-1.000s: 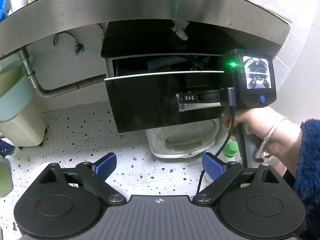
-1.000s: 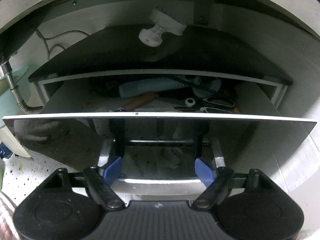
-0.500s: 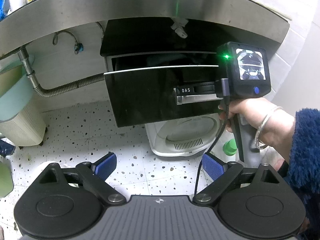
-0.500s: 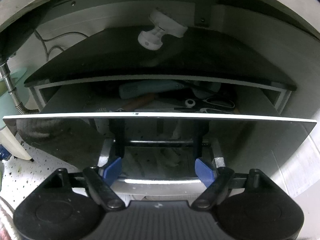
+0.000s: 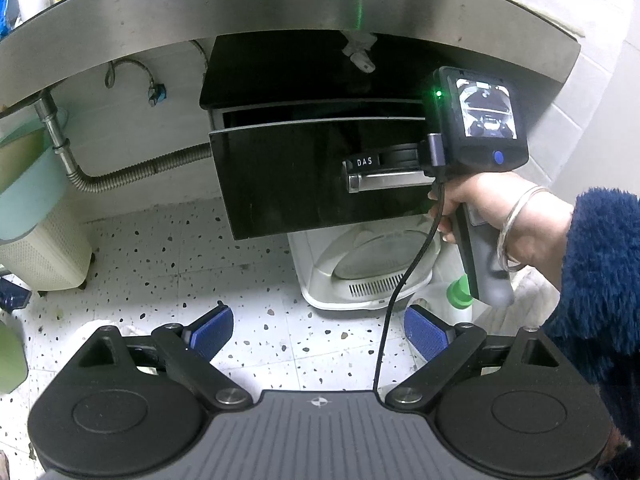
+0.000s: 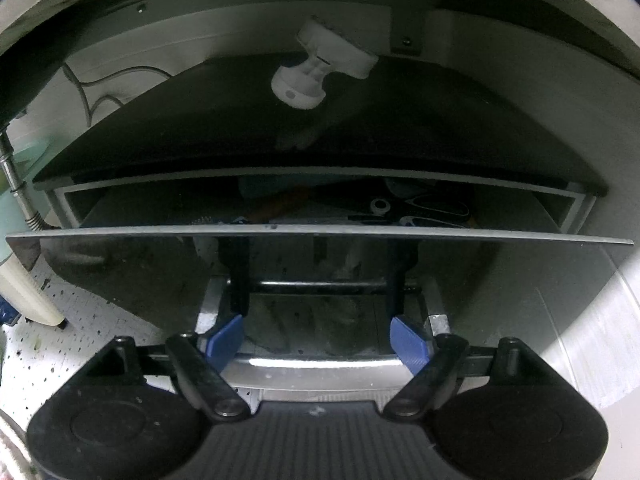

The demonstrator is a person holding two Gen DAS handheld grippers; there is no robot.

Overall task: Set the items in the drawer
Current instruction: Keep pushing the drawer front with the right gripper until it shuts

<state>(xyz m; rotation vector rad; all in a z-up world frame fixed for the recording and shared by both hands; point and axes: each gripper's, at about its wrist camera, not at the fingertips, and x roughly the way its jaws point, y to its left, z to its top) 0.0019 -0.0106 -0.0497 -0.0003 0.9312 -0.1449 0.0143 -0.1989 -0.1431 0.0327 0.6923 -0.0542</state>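
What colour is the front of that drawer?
Glossy black drawer front, clearest in the left wrist view.

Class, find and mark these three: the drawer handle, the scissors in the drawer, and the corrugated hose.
drawer handle [image 5: 384, 181], left wrist view, on the metal bar.
scissors [image 6: 434, 209], right wrist view, on the black handle loops.
corrugated hose [image 5: 148, 169], left wrist view, on its ribbed middle stretch.

Below me: speckled terrazzo floor [image 5: 160, 264]. Far left, corrugated metal hose [image 5: 140, 170] beside a white perforated bin [image 5: 44, 252]. Right, a green-capped bottle [image 5: 460, 296].
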